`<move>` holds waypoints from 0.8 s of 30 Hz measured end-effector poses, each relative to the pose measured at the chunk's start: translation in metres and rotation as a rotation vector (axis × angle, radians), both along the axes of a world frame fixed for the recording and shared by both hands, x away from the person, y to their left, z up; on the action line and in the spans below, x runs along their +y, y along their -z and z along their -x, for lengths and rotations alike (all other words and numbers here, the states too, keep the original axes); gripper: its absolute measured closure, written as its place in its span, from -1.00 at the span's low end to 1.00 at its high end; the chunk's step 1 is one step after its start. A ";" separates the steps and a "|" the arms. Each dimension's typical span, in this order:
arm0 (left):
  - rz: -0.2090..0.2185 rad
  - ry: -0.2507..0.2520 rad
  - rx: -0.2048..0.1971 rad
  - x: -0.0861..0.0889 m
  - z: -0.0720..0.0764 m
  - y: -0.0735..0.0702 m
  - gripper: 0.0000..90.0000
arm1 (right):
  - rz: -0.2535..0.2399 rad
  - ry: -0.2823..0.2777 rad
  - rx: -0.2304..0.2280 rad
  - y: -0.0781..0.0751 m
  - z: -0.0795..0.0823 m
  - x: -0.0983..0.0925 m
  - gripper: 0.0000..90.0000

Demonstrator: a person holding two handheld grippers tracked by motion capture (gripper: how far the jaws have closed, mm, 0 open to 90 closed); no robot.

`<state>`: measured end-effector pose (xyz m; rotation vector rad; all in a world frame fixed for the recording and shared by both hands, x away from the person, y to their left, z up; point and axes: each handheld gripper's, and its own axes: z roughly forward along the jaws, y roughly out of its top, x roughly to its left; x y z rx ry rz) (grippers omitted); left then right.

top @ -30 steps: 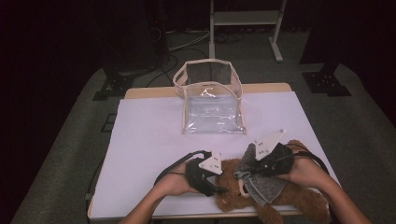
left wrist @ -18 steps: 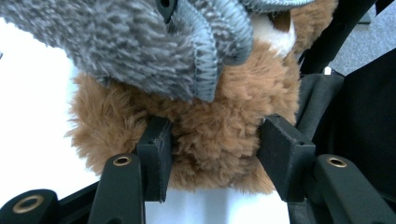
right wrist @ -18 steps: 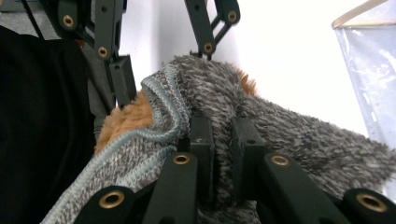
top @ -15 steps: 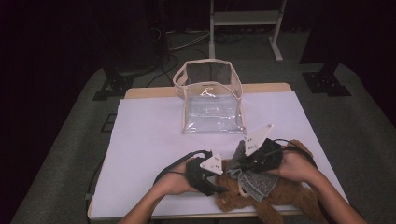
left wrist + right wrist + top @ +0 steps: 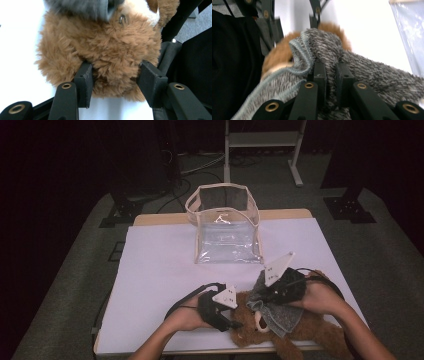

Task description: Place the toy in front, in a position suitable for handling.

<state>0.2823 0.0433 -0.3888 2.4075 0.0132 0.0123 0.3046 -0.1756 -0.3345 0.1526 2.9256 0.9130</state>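
A brown teddy bear point(image 5: 315, 335) lies along the table's front edge with its head to the left. My left gripper point(image 5: 235, 324) comes in from the left. In the left gripper view it point(image 5: 115, 75) is shut on the bear's furry head point(image 5: 105, 50), one pad pressed into each side. A grey knitted garment point(image 5: 280, 316) is draped over the bear's upper body and head. My right gripper point(image 5: 260, 299) reaches in from the right. Its jaws point(image 5: 331, 68) are shut on a bunched fold of that garment point(image 5: 367, 72), with brown fur point(image 5: 274, 57) showing behind.
A clear plastic bag point(image 5: 225, 227) with a beige rim stands open at the back middle of the white table point(image 5: 160, 270). A grey metal stand point(image 5: 262, 140) is on the floor behind. Black cables trail from both grippers.
My right gripper has shifted a little to the left, carrying the grey garment with it. The left gripper has kept still on the bear's head.
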 end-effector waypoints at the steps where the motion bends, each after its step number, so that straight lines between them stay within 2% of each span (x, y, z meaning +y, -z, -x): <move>1: -0.002 0.001 0.001 0.000 0.000 0.000 0.07 | 0.006 -0.010 -0.002 -0.001 -0.001 0.006 0.79; 4: 0.001 0.004 0.004 0.001 0.000 0.000 0.07 | 0.008 -0.031 -0.016 0.000 -0.004 0.021 0.79; 7: 0.004 -0.003 0.004 0.004 0.000 0.001 0.05 | 0.010 -0.036 -0.012 0.002 -0.005 0.025 0.79; 9: 0.008 -0.012 -0.002 0.008 0.000 -0.001 0.03 | -0.001 -0.023 0.001 0.003 -0.006 0.019 0.79; 12: -0.001 -0.019 -0.018 0.012 0.001 -0.001 0.03 | -0.015 0.014 0.018 0.005 -0.006 -0.002 0.79; 15: 0.001 -0.016 -0.011 0.012 0.002 0.002 0.04 | -0.022 0.057 0.036 0.008 -0.005 -0.022 0.79; 17: 0.002 -0.013 -0.014 0.009 0.003 0.003 0.09 | -0.033 0.058 0.035 0.008 -0.002 -0.026 0.79; 20: -0.014 -0.012 -0.036 0.003 0.000 0.001 0.18 | -0.032 0.046 0.015 0.004 0.001 -0.019 0.79; 24: -0.026 -0.037 -0.061 -0.003 -0.006 -0.003 0.19 | -0.048 0.002 -0.008 -0.005 0.000 0.002 0.78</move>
